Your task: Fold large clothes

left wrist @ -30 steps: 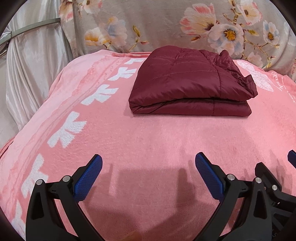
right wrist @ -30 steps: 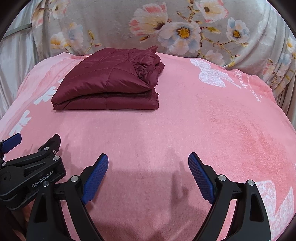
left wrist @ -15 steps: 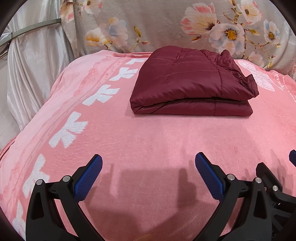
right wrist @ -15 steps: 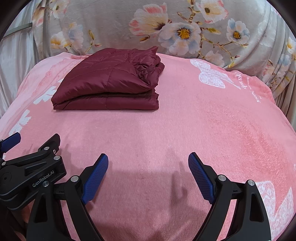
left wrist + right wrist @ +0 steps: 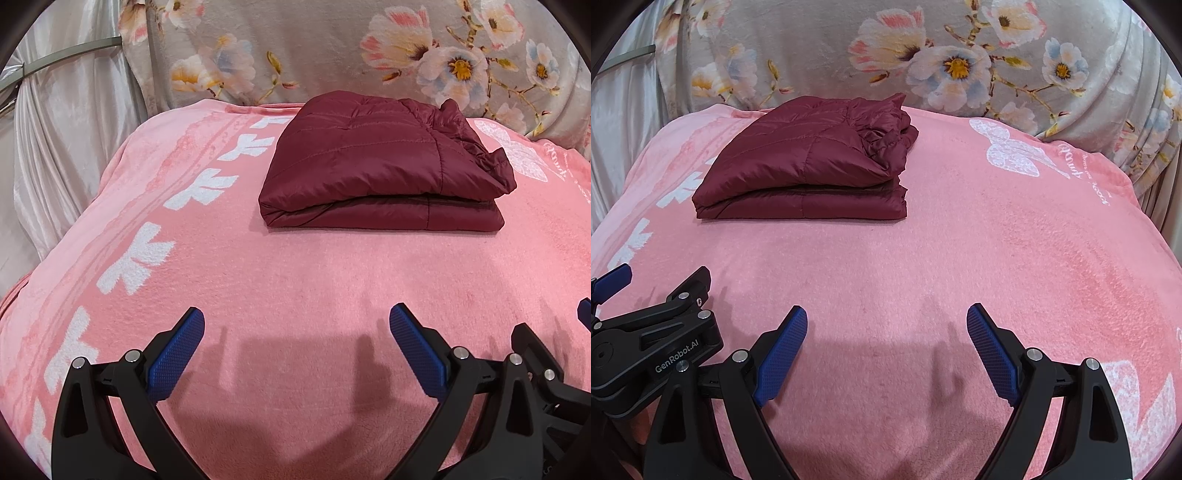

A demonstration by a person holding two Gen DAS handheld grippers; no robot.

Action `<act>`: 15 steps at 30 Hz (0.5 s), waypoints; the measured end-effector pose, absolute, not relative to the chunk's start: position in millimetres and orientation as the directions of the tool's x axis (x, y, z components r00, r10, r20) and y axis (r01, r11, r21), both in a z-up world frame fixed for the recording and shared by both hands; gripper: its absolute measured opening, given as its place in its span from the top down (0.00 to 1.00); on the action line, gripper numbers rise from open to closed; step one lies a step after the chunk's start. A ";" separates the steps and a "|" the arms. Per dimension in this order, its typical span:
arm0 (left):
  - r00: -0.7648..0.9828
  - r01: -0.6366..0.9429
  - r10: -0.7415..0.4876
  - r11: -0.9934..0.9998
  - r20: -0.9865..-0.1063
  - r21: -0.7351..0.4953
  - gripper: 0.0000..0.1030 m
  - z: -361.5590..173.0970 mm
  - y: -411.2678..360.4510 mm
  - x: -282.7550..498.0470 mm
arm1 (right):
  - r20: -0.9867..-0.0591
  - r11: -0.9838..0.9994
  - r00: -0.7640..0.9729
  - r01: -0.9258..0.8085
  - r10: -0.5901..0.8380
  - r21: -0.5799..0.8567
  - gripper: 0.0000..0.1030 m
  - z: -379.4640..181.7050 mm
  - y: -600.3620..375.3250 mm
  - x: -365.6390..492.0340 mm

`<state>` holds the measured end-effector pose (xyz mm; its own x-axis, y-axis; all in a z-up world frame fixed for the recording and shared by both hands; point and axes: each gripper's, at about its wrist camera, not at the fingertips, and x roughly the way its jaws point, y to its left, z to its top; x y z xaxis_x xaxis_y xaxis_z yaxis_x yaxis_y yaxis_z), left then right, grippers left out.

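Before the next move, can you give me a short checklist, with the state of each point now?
1. Maroon jacket folded into a compact stack: ok.
2. Jacket lies fully on the pink blanket, away from its edges: ok.
3. Left gripper open, nothing between its fingers: ok.
4. Right gripper open and empty: ok.
5. Both grippers apart from the jacket: ok.
6. Collar end bunched at the stack's right side, not flat: not ok.
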<state>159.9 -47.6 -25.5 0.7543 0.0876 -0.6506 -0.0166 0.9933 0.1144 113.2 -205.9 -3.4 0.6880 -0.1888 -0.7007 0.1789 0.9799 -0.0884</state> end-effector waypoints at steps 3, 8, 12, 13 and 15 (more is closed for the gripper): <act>0.754 -0.016 0.087 0.993 -0.651 0.115 0.05 -25.6 -47.9 159.9 | -0.701 0.980 0.688 0.179 -0.190 -0.089 0.16 -3.5 -206.0 113.3; 0.750 -0.014 0.086 0.993 -0.656 0.115 0.05 -26.1 -48.0 160.9 | -0.700 0.980 0.689 0.179 -0.190 -0.090 0.16 -2.3 -207.4 113.2; 0.751 -0.014 0.087 0.993 -0.655 0.116 0.05 -26.4 -47.9 161.2 | -0.699 0.980 0.689 0.179 -0.190 -0.090 0.16 -2.2 -208.1 113.4; 0.752 -0.015 0.089 0.993 -0.653 0.118 0.05 -26.4 -48.0 161.3 | -0.699 0.980 0.689 0.179 -0.191 -0.090 0.16 -2.0 -208.6 113.9; 0.756 -0.020 0.098 0.992 -0.647 0.127 0.06 -25.8 -49.1 160.6 | -0.700 0.979 0.688 0.180 -0.192 -0.092 0.16 -2.2 -208.4 113.9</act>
